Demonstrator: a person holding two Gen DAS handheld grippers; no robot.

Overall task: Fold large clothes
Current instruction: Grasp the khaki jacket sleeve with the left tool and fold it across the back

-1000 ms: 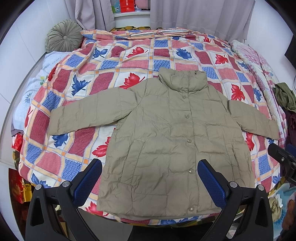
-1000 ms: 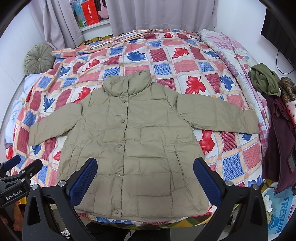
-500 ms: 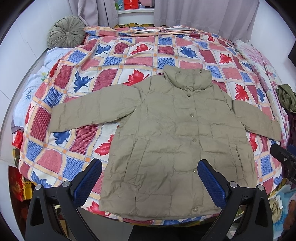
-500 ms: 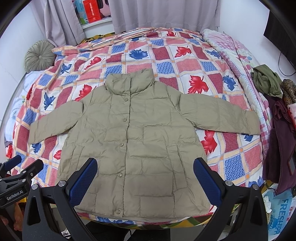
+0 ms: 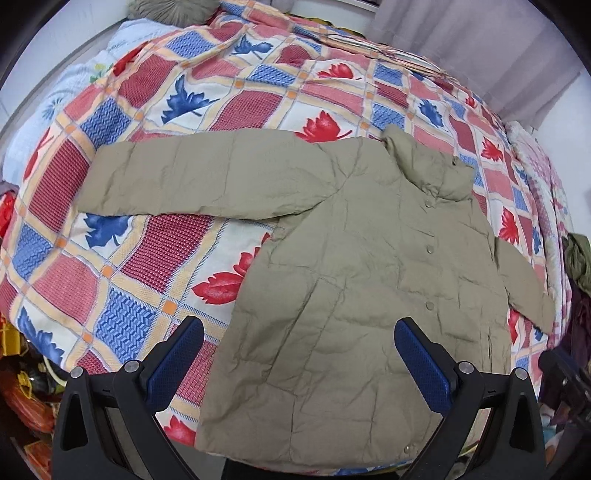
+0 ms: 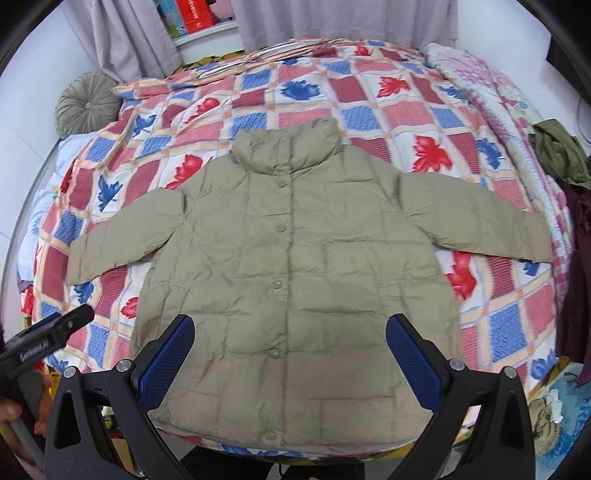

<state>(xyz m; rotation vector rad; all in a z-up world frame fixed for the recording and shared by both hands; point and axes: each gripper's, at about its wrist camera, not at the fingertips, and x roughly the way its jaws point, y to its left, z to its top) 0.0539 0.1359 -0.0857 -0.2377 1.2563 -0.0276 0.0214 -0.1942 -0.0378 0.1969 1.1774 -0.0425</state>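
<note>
While both grippers hover above the near edge of the bed, the khaki puffer jacket (image 6: 295, 266) lies flat and face up on the patchwork quilt (image 6: 369, 96), collar toward the curtains (image 6: 325, 18) and hem at the near bed edge. Its front is snapped closed, and both sleeves are spread outward to the sides.

Left gripper (image 5: 299, 360): jaws spread wide, nothing between the blue pads (image 5: 173, 360). It sits over the jacket's lower left corner, with the left sleeve (image 5: 192, 177) extended ahead of it. Contact with the fabric cannot be confirmed.

Right gripper (image 6: 290, 356): jaws spread wide, nothing held. It is centred over the lower front panel, in line with the snap placket.

A round green cushion (image 6: 86, 105) rests at the far left corner of the bed. A pile of dark garments (image 6: 561, 155) lies along the right edge.
</note>
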